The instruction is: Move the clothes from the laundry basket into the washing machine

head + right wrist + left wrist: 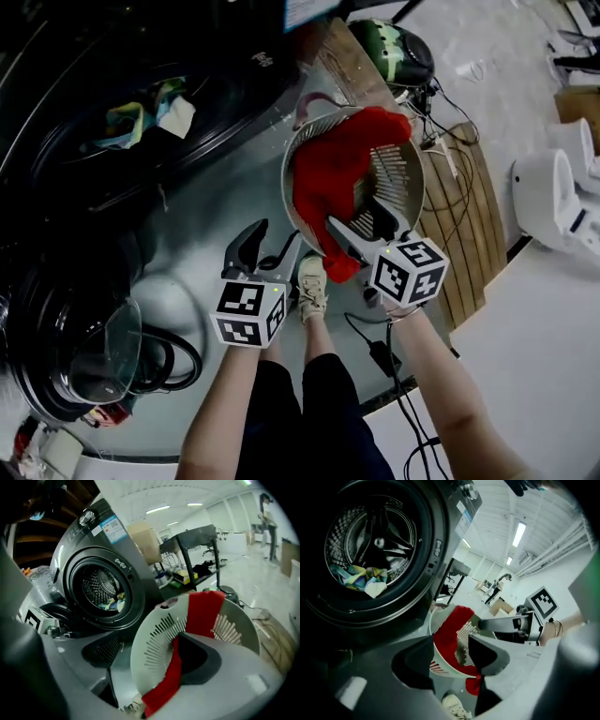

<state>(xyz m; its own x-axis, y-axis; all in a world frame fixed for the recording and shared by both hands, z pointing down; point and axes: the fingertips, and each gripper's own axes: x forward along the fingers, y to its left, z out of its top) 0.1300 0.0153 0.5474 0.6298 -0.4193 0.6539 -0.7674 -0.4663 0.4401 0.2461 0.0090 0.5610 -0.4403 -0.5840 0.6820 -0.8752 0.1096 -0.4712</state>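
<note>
One pale shoe point(312, 286) is planted on the grey floor between the person's two tools. The left gripper point(272, 239) hangs at about eleven o'clock from that shoe. Its jaws are spread apart with nothing in them, and only the basket shows through the gap. The right gripper point(354, 214), at one o'clock from the shoe, reaches over the near rim of the white laundry basket point(398, 164). Its jaws stand wide too, with the slotted wall and a red garment point(333, 169) between them. The cloth lies against one jaw but is not pinched. The garment fills much of the basket and drapes over the rim at six o'clock, its tail hanging outside. At ten o'clock from the basket the washing machine point(70, 545) gapes, its door point(103, 347) swung open, and a bundle of coloured clothes point(150, 112) lies in the drum. At three o'clock from the basket is a wooden pallet point(459, 216) with cables across it.
</note>
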